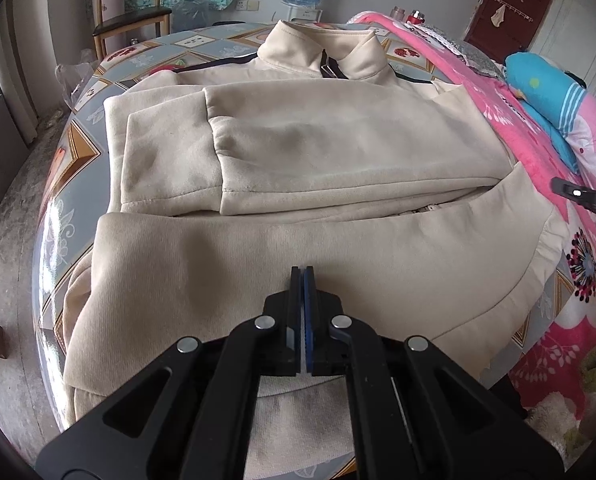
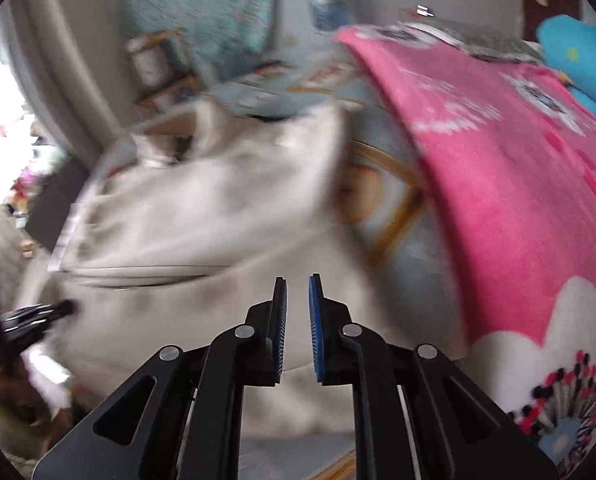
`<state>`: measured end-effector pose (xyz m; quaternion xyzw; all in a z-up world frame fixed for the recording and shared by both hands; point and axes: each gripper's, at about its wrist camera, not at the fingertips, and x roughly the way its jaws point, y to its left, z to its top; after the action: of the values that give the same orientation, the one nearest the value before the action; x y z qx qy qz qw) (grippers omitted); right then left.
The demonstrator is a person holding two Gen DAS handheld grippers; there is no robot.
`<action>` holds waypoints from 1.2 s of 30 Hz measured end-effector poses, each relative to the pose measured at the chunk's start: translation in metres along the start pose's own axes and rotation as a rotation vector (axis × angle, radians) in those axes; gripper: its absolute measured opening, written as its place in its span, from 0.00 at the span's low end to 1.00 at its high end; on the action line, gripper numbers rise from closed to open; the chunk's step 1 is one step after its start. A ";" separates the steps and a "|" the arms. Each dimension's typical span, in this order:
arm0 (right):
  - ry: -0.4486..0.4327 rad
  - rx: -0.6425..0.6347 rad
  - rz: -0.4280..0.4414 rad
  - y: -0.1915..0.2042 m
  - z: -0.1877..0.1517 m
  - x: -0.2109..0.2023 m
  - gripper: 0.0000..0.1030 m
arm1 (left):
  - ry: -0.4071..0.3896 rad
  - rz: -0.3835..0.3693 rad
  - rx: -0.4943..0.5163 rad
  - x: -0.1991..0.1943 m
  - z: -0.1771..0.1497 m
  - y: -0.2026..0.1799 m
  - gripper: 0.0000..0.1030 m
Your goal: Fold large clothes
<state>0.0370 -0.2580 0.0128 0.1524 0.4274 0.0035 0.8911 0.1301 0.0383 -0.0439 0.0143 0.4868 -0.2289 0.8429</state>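
— Where was the jacket (image 1: 298, 152)?
— Patterned table (image 1: 78, 152) carried it, collar at twelve o'clock.
— And the grippers?
— Left gripper (image 1: 303, 276) was clenched above its hem; right gripper (image 2: 297, 288) stood released, empty.

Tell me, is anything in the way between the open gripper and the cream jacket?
Nothing visible is. The right gripper has its jaws apart with nothing between them, and the cream jacket lies right in front of it on the table. The pink blanket lies off to the side, not between them.
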 end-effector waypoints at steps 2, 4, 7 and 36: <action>0.054 -0.100 0.116 0.040 -0.010 0.006 0.30 | 0.005 -0.010 0.003 0.000 0.001 0.001 0.03; 0.079 -0.191 0.136 0.069 -0.020 0.015 0.32 | 0.012 -0.029 -0.001 0.001 0.001 0.004 0.03; 0.154 -0.260 0.095 0.090 -0.038 0.049 0.32 | 0.037 -0.060 -0.004 0.003 0.004 0.008 0.03; 0.213 -0.434 0.233 0.194 -0.062 0.089 0.19 | 0.050 -0.126 0.031 -0.029 0.009 0.024 0.01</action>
<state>0.0704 -0.0437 -0.0385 0.0048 0.4875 0.2133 0.8466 0.1342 0.0685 -0.0198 0.0025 0.5041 -0.2885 0.8140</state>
